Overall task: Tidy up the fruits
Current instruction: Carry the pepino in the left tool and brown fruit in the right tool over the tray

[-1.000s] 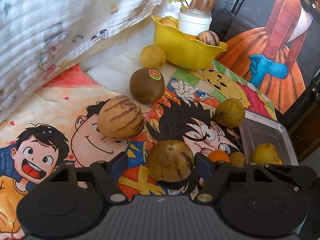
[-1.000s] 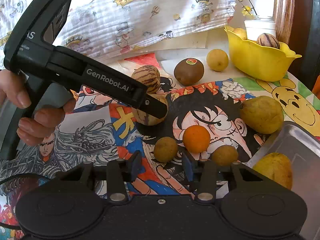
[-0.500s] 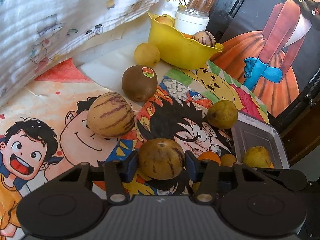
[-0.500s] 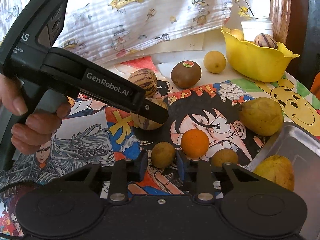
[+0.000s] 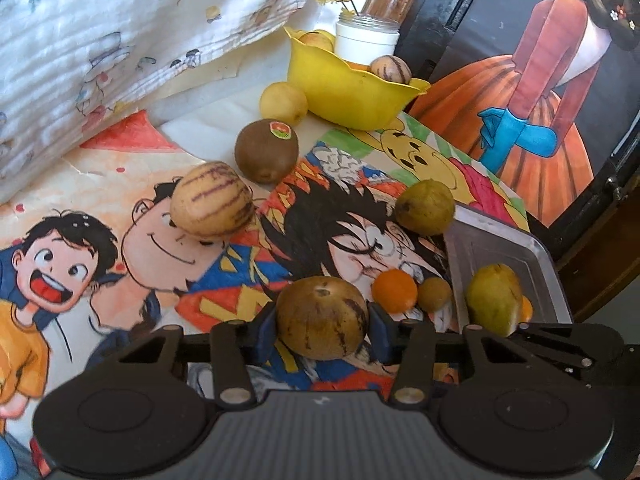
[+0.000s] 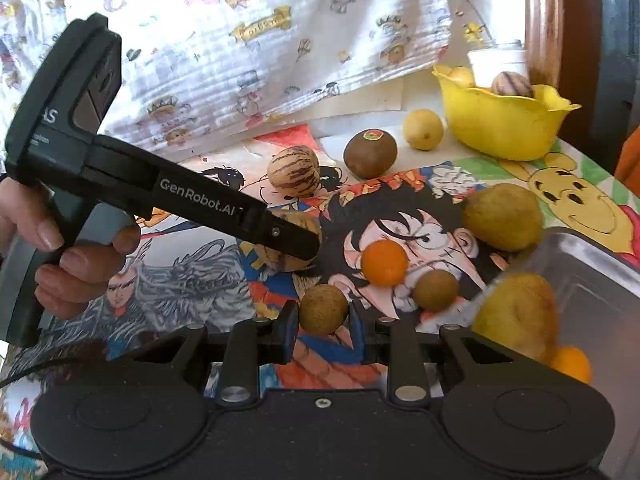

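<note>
My left gripper (image 5: 322, 326) is shut on a brownish striped melon (image 5: 322, 318), held just above the cartoon mat; it also shows in the right wrist view (image 6: 286, 246). My right gripper (image 6: 323, 326) is shut on a small brown round fruit (image 6: 323, 309). Loose on the mat lie a striped pepino (image 5: 212, 200), a kiwi with a sticker (image 5: 266, 151), a yellow lemon (image 5: 283, 102), a green-yellow pear (image 5: 425, 207), an orange (image 5: 394, 291) and another small brown fruit (image 5: 434, 294).
A yellow bowl (image 5: 352, 96) with fruit stands at the back, a white jar (image 5: 367, 38) behind it. A metal tray (image 5: 500, 240) at the right holds a yellow pear (image 5: 494, 300). A patterned cloth (image 5: 100, 40) hangs at the back left.
Both grippers have closed on their fruits: the left on the striped melon, the right on the small brown fruit. Both have since lifted slightly.
</note>
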The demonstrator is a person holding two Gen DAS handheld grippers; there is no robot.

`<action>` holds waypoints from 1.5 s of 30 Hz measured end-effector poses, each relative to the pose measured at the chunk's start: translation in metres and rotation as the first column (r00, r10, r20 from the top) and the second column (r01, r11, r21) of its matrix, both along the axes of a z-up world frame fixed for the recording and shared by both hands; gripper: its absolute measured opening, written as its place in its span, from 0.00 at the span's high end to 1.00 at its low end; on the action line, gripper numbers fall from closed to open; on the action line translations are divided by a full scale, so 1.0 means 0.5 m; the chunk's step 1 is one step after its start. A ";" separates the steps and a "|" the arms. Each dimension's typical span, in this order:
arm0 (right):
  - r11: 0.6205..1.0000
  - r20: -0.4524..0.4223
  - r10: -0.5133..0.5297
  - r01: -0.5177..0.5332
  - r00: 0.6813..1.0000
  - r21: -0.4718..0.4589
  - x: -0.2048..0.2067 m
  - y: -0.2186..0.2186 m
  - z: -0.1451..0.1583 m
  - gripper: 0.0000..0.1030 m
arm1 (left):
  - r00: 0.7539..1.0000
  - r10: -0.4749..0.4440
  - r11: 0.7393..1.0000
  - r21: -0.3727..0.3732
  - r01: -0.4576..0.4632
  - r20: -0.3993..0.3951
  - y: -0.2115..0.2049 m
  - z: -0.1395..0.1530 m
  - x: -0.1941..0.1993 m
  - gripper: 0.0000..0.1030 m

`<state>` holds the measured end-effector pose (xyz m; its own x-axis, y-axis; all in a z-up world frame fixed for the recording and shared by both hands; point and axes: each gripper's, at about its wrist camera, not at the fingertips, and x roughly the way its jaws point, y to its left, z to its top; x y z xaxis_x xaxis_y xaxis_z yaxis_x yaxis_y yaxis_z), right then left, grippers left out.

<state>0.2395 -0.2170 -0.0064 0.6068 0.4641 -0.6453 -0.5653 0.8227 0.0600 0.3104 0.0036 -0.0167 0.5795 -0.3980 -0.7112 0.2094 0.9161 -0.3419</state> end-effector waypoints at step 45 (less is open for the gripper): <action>0.970 0.163 -0.238 0.243 0.957 -0.012 -0.105 -0.254 -0.038 0.72 | 0.975 -0.213 0.976 0.063 0.209 0.060 -0.259 0.016 -0.136 0.51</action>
